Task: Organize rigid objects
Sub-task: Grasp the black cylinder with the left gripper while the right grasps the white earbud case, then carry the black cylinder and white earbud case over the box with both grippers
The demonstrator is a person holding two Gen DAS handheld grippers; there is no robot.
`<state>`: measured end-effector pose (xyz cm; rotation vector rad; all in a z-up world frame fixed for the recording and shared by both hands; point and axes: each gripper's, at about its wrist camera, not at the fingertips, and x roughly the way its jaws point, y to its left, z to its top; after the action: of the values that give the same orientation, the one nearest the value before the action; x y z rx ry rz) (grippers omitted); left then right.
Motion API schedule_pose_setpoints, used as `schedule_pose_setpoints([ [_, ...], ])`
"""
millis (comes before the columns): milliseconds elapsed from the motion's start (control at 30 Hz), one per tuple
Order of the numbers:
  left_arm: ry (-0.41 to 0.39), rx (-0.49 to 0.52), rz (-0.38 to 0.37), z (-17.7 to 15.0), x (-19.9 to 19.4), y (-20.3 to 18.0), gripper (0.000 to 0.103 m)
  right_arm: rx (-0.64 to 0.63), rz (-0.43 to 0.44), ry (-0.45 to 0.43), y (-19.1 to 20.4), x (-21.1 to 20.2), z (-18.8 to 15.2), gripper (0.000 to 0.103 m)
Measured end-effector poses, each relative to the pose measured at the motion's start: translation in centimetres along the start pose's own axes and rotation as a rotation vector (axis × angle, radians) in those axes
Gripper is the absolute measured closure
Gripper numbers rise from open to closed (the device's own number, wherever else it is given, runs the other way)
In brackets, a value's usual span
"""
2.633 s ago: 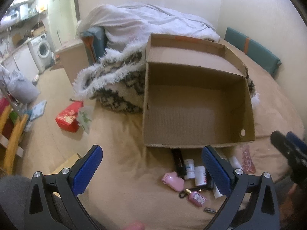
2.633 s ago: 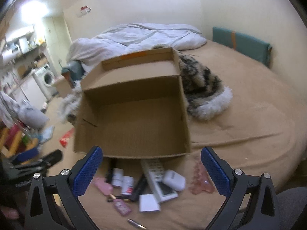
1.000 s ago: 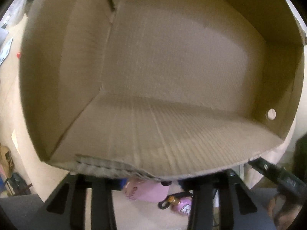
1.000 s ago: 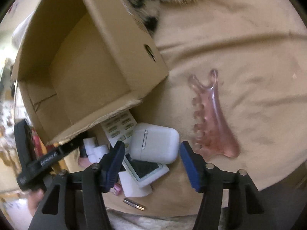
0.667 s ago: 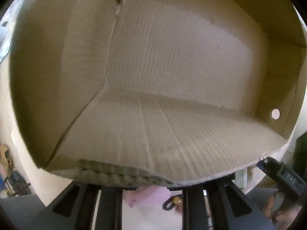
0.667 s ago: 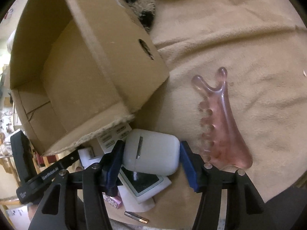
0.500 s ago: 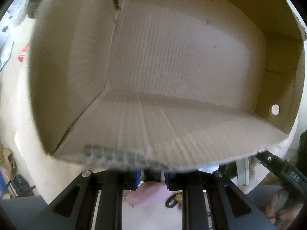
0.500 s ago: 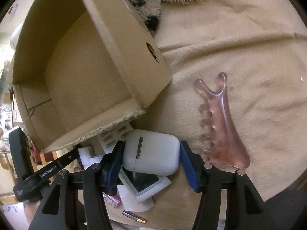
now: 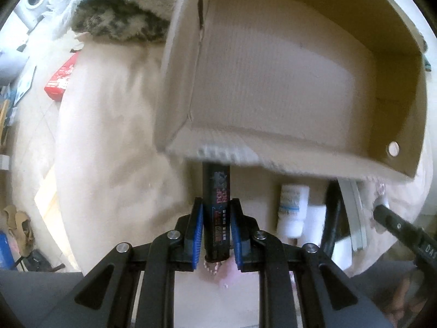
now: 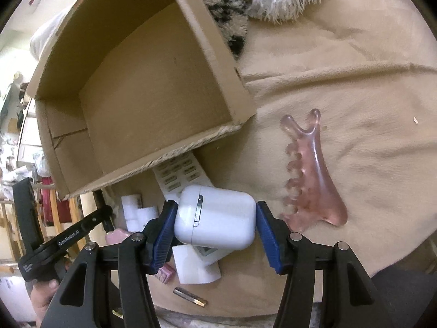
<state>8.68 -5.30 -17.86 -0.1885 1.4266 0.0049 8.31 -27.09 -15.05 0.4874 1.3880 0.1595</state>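
My left gripper (image 9: pixel 217 225) is shut on a slim black printed tube (image 9: pixel 217 207), just in front of the near edge of the open cardboard box (image 9: pixel 273 87). In the right wrist view my right gripper (image 10: pixel 215 222) is shut on a white earbud case (image 10: pixel 215 220), lifted a little above a white remote (image 10: pixel 180 175) and a white card (image 10: pixel 195 268). The cardboard box (image 10: pixel 142 87) lies up and to the left of it, nothing inside. A pink comb-shaped scraper (image 10: pixel 311 175) rests on the tan blanket to the right. The left gripper's black body (image 10: pixel 68 235) shows at lower left.
Small white bottles (image 9: pixel 292 207) and a pink item (image 9: pixel 218 270) lie in front of the box. A small metal tube (image 10: pixel 190 297) and a pink bottle (image 10: pixel 164 272) sit near the bed's edge. A furry patterned garment (image 10: pixel 245 0) lies behind the box. A red box (image 9: pixel 61 78) is on the floor.
My left gripper shut on the black tube and pulled it back from under the box edge. My right gripper shut on the earbud case and lifted it slightly.
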Motion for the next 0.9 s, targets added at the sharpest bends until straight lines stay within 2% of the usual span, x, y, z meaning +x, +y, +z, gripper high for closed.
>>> schedule_pose_setpoints([
  [100,-0.028,0.014,0.02,-0.6,-2.7,1.2,0.086,-0.02,0.003,-0.022,0.6,-0.5,-0.4,0.042],
  [133,-0.032,0.016,0.017,-0.7,-5.1,2.3,0.086,-0.029,0.001,-0.028,0.8,-0.7,-0.5,0.042],
  [233,-0.062,0.022,0.002,-0.9,-6.4,3.3,0.086,-0.054,0.002,-0.048,0.7,-2.0,-1.2,0.042],
  [400,-0.145,0.05,0.014,-2.7,-10.0,1.6,0.086,-0.124,0.001,-0.133,2.0,-4.5,-1.9,0.042],
  [600,-0.264,0.07,-0.04,-4.0,-14.5,0.6,0.086,-0.205,0.019,-0.285,3.9,-8.0,-2.3,0.042],
  [767,-0.375,0.103,-0.007,-1.9,-18.3,0.1,0.086,-0.278,-0.001,-0.42,6.2,-10.9,-2.1,0.042],
  [833,-0.399,0.104,-0.003,-0.1,-18.6,0.6,0.086,-0.321,-0.034,-0.495,7.5,-12.2,-2.0,0.042],
  [900,-0.42,0.113,0.004,1.0,-19.1,0.3,0.086,-0.336,-0.022,-0.528,8.5,-13.0,-1.6,0.042],
])
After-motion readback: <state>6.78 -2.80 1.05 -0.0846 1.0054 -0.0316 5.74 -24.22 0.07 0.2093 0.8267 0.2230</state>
